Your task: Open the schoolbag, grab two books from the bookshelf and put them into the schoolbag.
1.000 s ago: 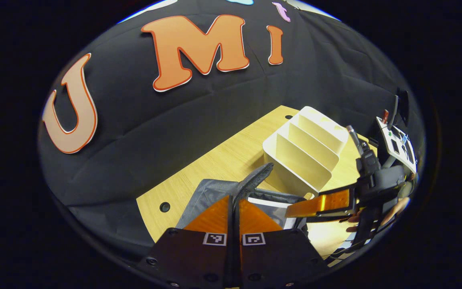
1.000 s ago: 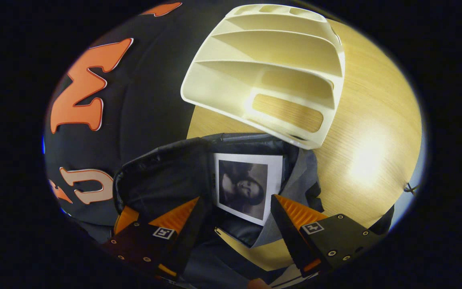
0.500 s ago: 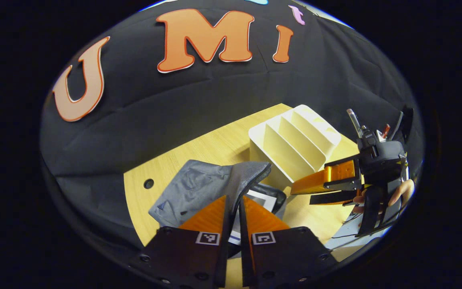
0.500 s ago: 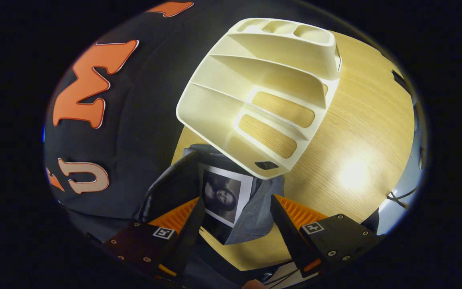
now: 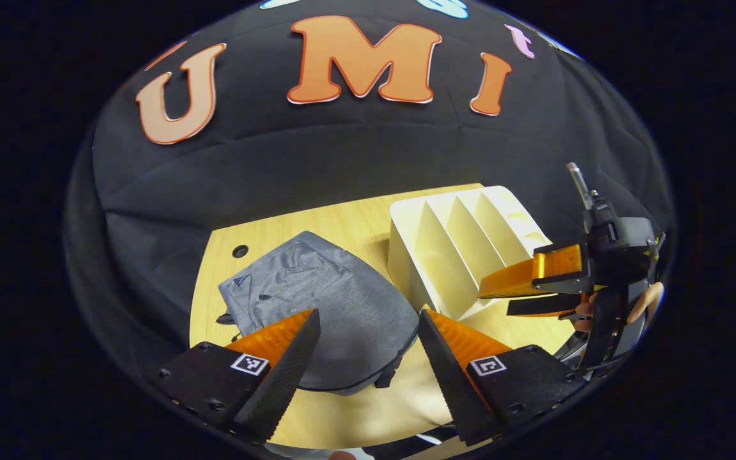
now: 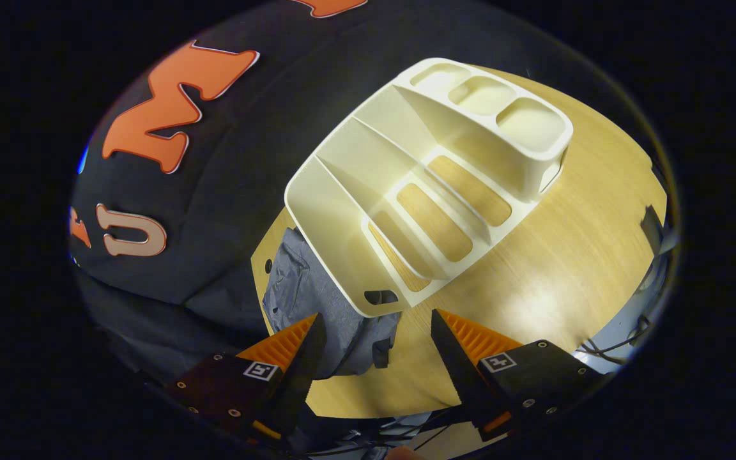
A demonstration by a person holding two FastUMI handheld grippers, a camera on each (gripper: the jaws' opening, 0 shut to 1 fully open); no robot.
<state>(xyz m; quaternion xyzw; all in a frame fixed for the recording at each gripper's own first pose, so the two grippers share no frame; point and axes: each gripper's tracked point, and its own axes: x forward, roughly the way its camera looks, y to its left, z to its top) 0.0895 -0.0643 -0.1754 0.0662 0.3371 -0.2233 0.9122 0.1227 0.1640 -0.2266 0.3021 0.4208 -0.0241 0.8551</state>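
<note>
The grey schoolbag (image 5: 317, 287) lies flat on the wooden table (image 5: 355, 227) with its flap down, so what is inside it is hidden. My left gripper (image 5: 368, 313) hovers open just above the bag's near edge, holding nothing. Right of the bag stands the cream bookshelf (image 5: 457, 249), its slots empty. In the right gripper view, my right gripper (image 6: 375, 314) is open over the bag (image 6: 304, 287) and the shelf's (image 6: 419, 191) near corner. The left gripper view also shows the right gripper (image 5: 496, 301) beside the shelf, held by a hand (image 5: 649, 300).
A round hole (image 5: 239, 250) marks the table by the bag's far corner. Bare wood (image 6: 566, 255) stretches right of the shelf. Cables (image 6: 636, 326) hang past the table's right edge. Black cloth hangs close behind the bag and shelf.
My left gripper let go of the bag's flap and opened. The flap dropped over the book that showed inside. Both grippers drew back from the bag.
</note>
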